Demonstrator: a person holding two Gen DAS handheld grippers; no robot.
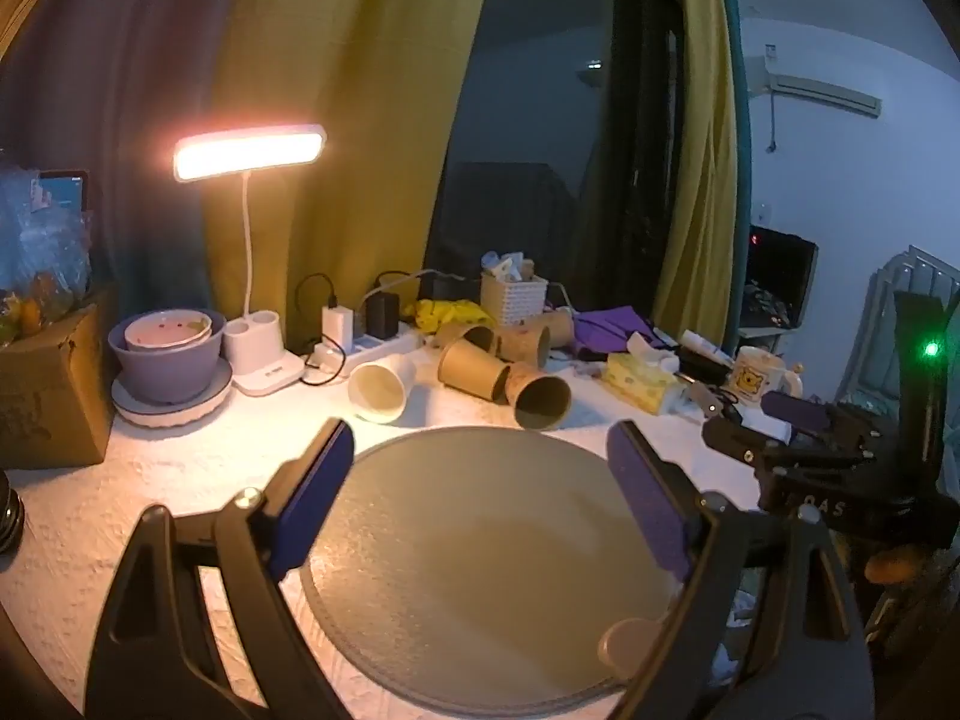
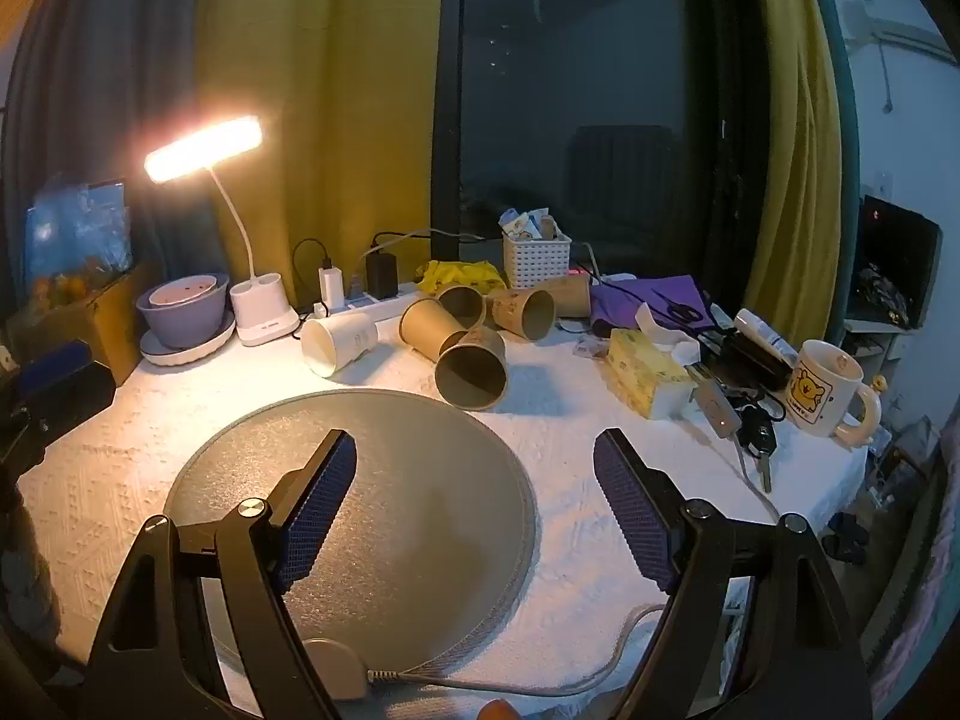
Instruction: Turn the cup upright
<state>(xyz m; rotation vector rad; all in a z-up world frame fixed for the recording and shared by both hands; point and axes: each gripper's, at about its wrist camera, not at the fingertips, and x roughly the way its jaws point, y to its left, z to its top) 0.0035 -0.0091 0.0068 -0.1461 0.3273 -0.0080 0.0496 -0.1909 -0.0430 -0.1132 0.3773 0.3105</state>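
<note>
Several paper cups lie on their sides behind a round grey mat (image 1: 480,552) (image 2: 372,480). The nearest brown cup (image 1: 540,399) (image 2: 471,369) points its mouth toward me at the mat's far edge. A white cup (image 1: 381,387) (image 2: 336,342) lies to its left. More brown cups (image 1: 474,366) (image 2: 522,312) lie behind. My left gripper (image 1: 480,456) is open and empty above the mat. My right gripper (image 2: 474,462) is open and empty over the mat's right edge; it also shows in the left wrist view (image 1: 798,420).
A lit desk lamp (image 1: 252,150) (image 2: 204,147), stacked purple bowls (image 1: 168,354) (image 2: 186,306), a power strip with chargers (image 1: 372,330), a white basket (image 2: 534,258), a tissue box (image 2: 645,375), keys (image 2: 756,426) and a bear mug (image 2: 828,384) crowd the table's back and right. A cable (image 2: 540,684) runs by the front edge.
</note>
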